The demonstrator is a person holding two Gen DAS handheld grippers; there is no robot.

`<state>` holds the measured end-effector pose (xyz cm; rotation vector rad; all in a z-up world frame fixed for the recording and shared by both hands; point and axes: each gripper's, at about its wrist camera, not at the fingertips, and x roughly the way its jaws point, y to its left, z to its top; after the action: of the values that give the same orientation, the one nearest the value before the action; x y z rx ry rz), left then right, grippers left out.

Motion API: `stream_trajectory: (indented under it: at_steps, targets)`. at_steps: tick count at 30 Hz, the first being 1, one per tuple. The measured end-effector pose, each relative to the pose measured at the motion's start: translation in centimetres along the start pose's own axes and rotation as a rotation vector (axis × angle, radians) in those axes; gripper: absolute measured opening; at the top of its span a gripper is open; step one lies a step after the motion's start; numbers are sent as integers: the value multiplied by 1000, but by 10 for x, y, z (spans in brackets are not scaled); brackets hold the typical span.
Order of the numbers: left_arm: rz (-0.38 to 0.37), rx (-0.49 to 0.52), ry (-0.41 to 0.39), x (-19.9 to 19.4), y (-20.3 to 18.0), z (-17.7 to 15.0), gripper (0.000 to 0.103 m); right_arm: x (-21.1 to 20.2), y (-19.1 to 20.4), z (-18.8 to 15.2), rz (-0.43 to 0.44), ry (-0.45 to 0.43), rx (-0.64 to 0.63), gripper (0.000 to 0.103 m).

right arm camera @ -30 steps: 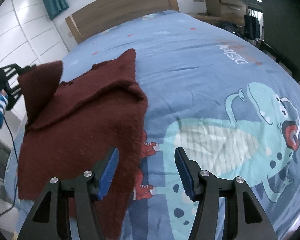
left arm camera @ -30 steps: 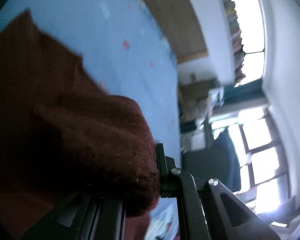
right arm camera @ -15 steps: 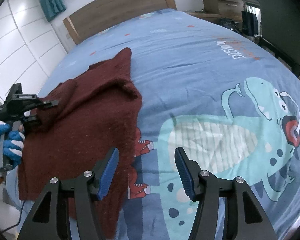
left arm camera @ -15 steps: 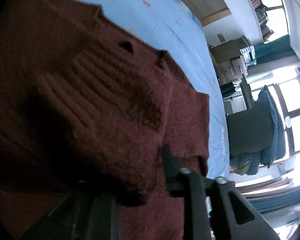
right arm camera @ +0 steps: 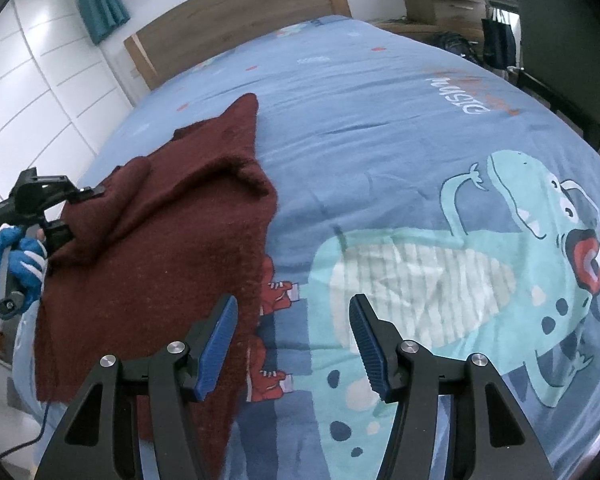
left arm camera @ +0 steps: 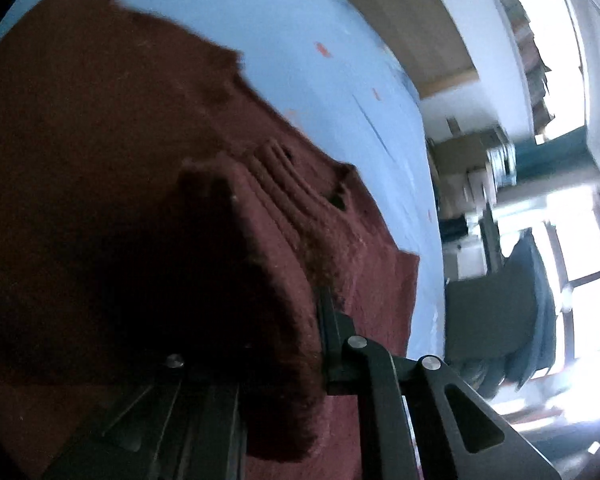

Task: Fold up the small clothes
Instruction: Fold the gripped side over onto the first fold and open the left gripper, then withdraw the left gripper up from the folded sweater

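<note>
Left hand-held gripper [right arm camera: 70, 208], clamped on the sweater [right arm camera: 160, 248], has carried its edge inward from nine o'clock; right hand-held gripper [right arm camera: 292, 344] waits wide open.

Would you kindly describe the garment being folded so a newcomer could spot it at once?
Look at the bed with the blue dinosaur-print cover. On its left half lies a dark maroon knitted sweater, one edge pinched by the left gripper. It is the only loose fabric there, plain and fuzzy against the printed cover.
</note>
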<state>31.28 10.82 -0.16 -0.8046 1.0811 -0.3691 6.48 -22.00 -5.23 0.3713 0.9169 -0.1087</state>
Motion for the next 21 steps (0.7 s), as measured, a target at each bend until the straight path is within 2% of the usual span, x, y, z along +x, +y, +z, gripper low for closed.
stream_trajectory:
  at_steps: [8,9,11,12,13,16,18,20,21]
  targets:
    - [-4,232,102,29,-57,-40,9,3,4,-2,5,4,-3,60]
    - [0,260,119,35,-64,-47,13,2,4,-2,5,4,-4,60]
    - [12,299,146,41,-72,-58,26,2,5,-2,5,4,-4,60]
    - [11,308,159,46,-76,-63,37,2,4,-2,4,3,-4,60]
    - [7,317,172,48,-78,-68,42,2,3,-2,3,3,-2,60]
    - [-4,365,211,55,-86,-83,45,2,2,-1,-1,2,1,60]
    - [-38,384,220,53,-91,-90,47,1,1,-1,-4,1,3,60]
    - [-49,406,195,48,-96,-92,49,0,-1,-1,-7,-1,4,60]
    - [-32,420,174,47,-97,-91,50,0,-2,-1,-8,-2,5,60]
